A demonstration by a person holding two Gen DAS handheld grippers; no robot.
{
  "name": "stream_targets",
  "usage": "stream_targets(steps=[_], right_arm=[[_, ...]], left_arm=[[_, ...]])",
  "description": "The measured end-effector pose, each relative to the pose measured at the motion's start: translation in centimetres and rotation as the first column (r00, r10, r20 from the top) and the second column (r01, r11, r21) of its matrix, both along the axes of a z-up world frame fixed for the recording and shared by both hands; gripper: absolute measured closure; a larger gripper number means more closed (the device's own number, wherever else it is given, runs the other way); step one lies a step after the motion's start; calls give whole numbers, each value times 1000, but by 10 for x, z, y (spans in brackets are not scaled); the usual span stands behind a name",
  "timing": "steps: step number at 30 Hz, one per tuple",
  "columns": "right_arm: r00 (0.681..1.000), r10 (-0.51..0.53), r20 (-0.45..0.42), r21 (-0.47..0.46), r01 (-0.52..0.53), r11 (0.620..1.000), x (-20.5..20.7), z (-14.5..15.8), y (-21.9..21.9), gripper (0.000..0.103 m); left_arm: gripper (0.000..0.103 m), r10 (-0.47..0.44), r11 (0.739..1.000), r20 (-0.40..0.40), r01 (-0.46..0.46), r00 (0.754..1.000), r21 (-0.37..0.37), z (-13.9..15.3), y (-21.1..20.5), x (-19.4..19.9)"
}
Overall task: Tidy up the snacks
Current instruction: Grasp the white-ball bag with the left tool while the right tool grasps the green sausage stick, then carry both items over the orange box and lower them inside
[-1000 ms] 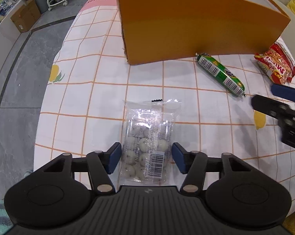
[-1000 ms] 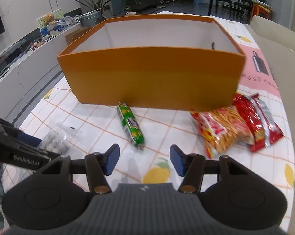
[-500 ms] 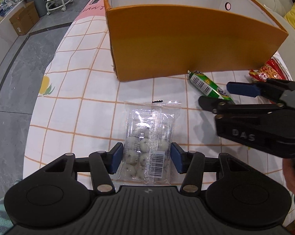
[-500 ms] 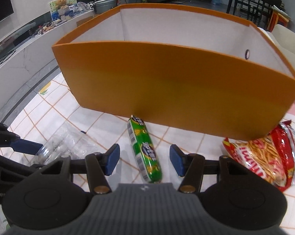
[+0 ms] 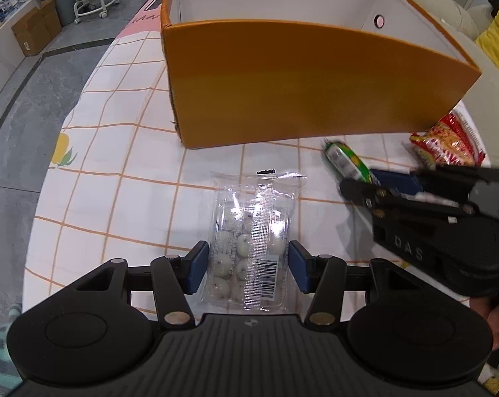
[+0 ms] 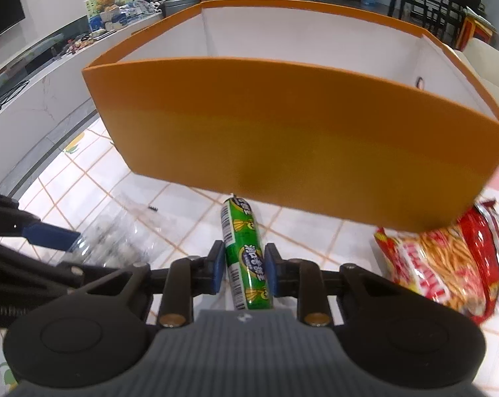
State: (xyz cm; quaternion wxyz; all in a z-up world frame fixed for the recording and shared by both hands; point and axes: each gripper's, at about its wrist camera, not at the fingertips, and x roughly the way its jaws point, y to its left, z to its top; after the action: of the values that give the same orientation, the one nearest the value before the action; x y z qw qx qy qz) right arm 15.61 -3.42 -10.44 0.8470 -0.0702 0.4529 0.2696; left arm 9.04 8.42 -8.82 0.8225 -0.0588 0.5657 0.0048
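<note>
- Left gripper [image 5: 248, 269]: sitting low over the tablecloth [image 5: 123, 178], its blue pads flanking the clear packet of white candies [image 5: 251, 231]. Both pads are lying against the packet's sides; whether they are pressing it cannot be told.
- Clear packet: lying flat on the checked cloth, barcode end toward the camera, in front of the orange box [image 5: 302, 86] and apart from it.
- Right gripper [image 6: 243, 268]: pads closing tightly on the green tube snack [image 6: 244, 251], touching both of its sides.
- Green tube snack: lying lengthwise between the pads, its far end pointing at the box's near wall, just short of it.
- Red snack bag [image 6: 448, 264]: lying on the cloth to the right of the tube, beside the box's near right corner.
- Orange box: standing open-topped, with white inner walls showing.
</note>
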Motion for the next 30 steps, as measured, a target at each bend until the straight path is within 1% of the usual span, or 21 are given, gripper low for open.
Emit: stream_targets(steps=[4,8,12,17,25,27,30], right_arm=[[999,-33,-35,10,33,999,-9,4,-14,82],[997,-67,-43,11,67,998,-20,12,-30,82],[993,-110,-45,23,111,994,-28,25,-49,82],[987,-161,-15,51,161,986,-36,48,-68,82],[972,-226,65,118,217,969,-39,93,-91,83],[967,-239,85,131,227,965,-37,103,-95,82],[961,-257,104,150,240,959,-30,116,-99,83]], left_arm=[[44,0,999,9,0,1000,-34,2,-3,0],[45,-7,999,29,8,1000,-44,8,-9,-2],[45,-17,998,62,21,998,-61,22,-16,-5],[45,-24,994,119,36,993,-98,47,-25,-7],[45,-55,987,241,90,969,-136,97,-45,3],[45,-66,985,267,106,961,-137,110,-49,9],[45,-85,985,300,125,950,-116,126,-55,22]])
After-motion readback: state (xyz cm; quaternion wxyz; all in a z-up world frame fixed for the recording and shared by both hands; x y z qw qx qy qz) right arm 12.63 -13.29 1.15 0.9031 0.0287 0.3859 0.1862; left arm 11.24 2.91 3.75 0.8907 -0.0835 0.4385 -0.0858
